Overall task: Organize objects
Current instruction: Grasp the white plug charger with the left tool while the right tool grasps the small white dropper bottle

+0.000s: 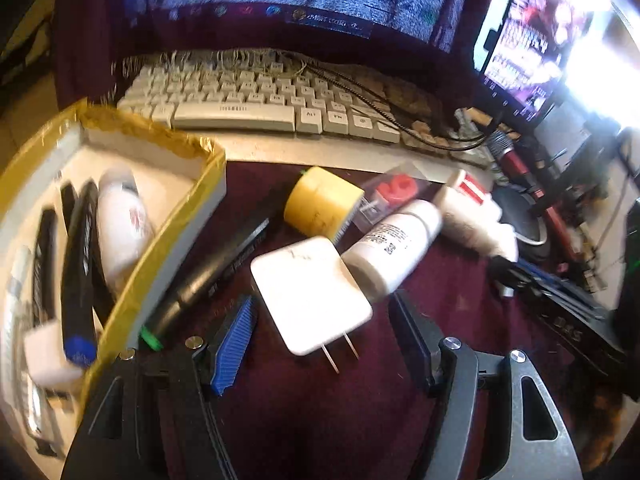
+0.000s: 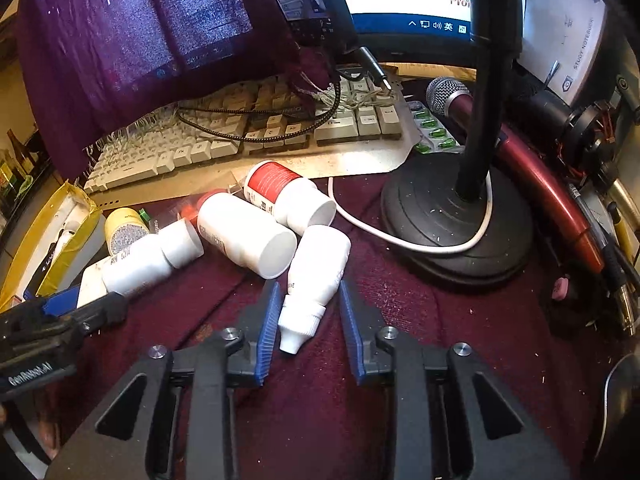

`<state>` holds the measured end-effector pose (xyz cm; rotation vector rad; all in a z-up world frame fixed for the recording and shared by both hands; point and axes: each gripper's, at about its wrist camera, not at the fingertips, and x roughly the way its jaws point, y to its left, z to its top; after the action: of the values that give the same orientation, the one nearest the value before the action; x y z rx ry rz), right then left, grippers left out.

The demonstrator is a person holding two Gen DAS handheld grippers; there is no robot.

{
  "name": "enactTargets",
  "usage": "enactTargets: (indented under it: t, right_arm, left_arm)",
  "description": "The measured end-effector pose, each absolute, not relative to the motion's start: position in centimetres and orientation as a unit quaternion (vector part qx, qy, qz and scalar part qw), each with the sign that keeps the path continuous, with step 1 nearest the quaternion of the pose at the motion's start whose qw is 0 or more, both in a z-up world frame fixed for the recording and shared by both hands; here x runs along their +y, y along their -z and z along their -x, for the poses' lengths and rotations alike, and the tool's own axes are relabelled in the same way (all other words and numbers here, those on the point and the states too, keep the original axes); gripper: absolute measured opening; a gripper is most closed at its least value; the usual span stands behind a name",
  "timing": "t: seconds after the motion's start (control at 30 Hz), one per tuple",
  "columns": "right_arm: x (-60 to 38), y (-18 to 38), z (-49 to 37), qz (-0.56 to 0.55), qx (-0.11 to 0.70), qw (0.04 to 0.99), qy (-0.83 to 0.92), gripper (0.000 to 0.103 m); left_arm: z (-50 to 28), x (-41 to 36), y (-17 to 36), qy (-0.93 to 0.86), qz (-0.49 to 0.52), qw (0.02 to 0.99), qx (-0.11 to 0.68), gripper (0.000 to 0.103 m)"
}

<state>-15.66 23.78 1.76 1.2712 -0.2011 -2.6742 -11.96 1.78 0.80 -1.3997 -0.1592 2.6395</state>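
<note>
Right gripper point(image 2: 308, 320) brackets a small white squeeze bottle point(image 2: 316, 276); left gripper point(image 1: 320, 320) hangs over a white plug adapter point(image 1: 310, 296)

The bottle lies between the narrowed blue pads, nozzle toward the camera, gaps showing either side; a grip on its tapered neck may let it slip out; the adapter sits between the left's half-open jaws, ungripped; the yellow-edged box point(image 1: 120, 312) of pens lies just left; neighbouring white bottles point(image 2: 248, 232) could be knocked.

white charger plug point(image 1: 310, 292) flat on maroon cloth point(image 1: 320, 420) — prongs toward camera.
</note>
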Motion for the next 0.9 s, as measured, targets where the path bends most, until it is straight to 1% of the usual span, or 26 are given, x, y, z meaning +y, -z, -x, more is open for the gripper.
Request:
enactTargets:
  t: [0.03, 0.07, 0.13, 0.23, 0.4, 0.53, 0.63, 0.8, 0.9]
  right_arm:
    - [24.0, -1.8, 15.7, -0.427, -0.073, 0.089, 0.897, 0.028]
    - [24.0, -1.7, 15.7, -0.426, -0.076, 0.09, 0.897, 0.028]
    - [24.0, -1.8, 15.6, -0.426, -0.074, 0.09, 0.897, 0.028]
    - [24.0, -1.8, 15.6, -0.425, -0.075, 0.09, 0.898, 0.028]
    - [24.0, -1.7, 15.7, -0.424, -0.08, 0.09, 0.898, 0.026]
    - [24.3, -1.7, 15.8, -0.424, -0.089, 0.092, 0.896, 0.024]
    - [24.7, -1.7, 15.7, -0.424, -0.101, 0.095, 0.895, 0.023]
    - [25.4, -2.5, 15.2, -0.403, -0.13, 0.108, 0.9, 0.023]
    - [25.2, -3.2, 14.8, -0.392, -0.125, 0.109, 0.905, 0.023]
  left_arm:
    - [11.9, 2.0, -0.7, -0.881, 0.465, 0.071, -0.042, 0.061]
    - [11.8, 2.2, -0.7, -0.883, 0.463, 0.069, -0.03, 0.058]
    - [11.2, 2.2, -0.5, -0.889, 0.453, 0.065, -0.006, 0.05]
    - [9.9, 1.6, -0.6, -0.889, 0.451, 0.08, -0.009, 0.044]
    - [7.5, 1.1, -1.0, -0.882, 0.457, 0.111, -0.038, 0.044]
    - [7.5, 1.3, -0.7, -0.88, 0.458, 0.11, -0.054, 0.044]
    - [7.8, 0.8, -0.6, -0.877, 0.459, 0.117, -0.08, 0.044]
    - [7.1, -0.1, -0.9, -0.882, 0.44, 0.128, -0.106, 0.043]
    - [6.7, -0.6, -1.5, -0.885, 0.429, 0.137, -0.117, 0.042]
